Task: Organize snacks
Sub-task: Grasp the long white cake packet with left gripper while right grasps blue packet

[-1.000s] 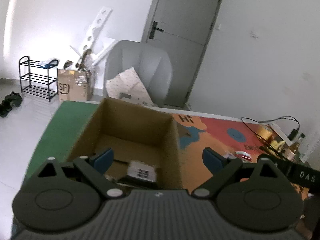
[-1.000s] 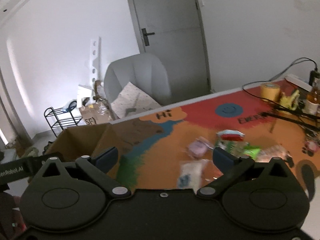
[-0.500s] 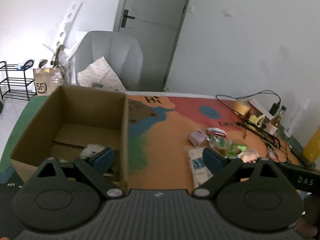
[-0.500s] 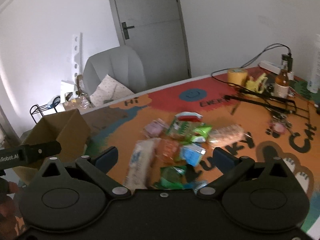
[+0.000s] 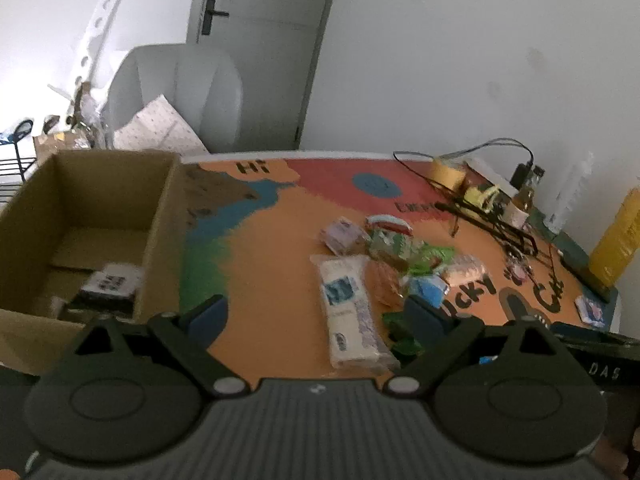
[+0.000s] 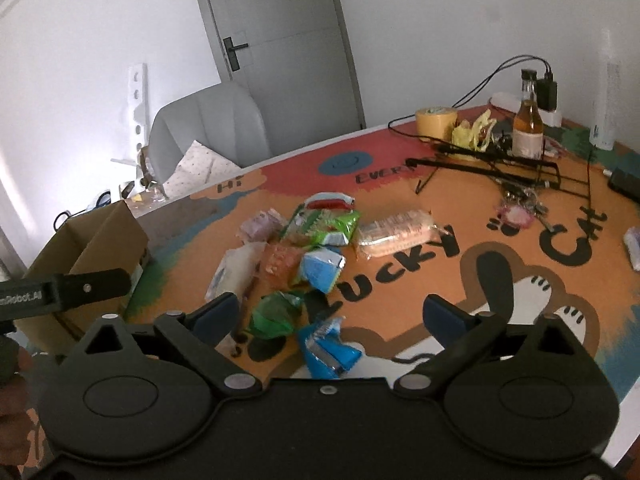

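In the left wrist view, the left gripper (image 5: 316, 310) is hanging wide open over the near edge of the printed table mat (image 5: 272, 264), with nothing between its blue pads. The cardboard box (image 5: 160, 224) is sitting at the left end of the table, and 1 dark-and-white packet (image 5: 110, 283) is already lying on its floor, so the sorting is looking barely begun. The long white-and-blue snack pack (image 5: 348, 312) is lying just ahead of the jaws, and behind it the rest of the heap is waiting: a purple packet (image 5: 340, 234), green bags (image 5: 404, 246) and a small blue pouch (image 5: 430, 286).

In the right wrist view, the right gripper (image 6: 332, 314) is also standing wide, its jaws having just been closing a little, and it is gripping nothing. A blue wrapper (image 6: 330, 350) is lying right between its fingers on the mat, a crumpled green bag (image 6: 274, 312) is resting just to the left, and a clear pack of biscuits (image 6: 394, 232) is lying further back. Roughly 9 snacks are still sitting loose outside the box, so nearly all of the job is remaining.
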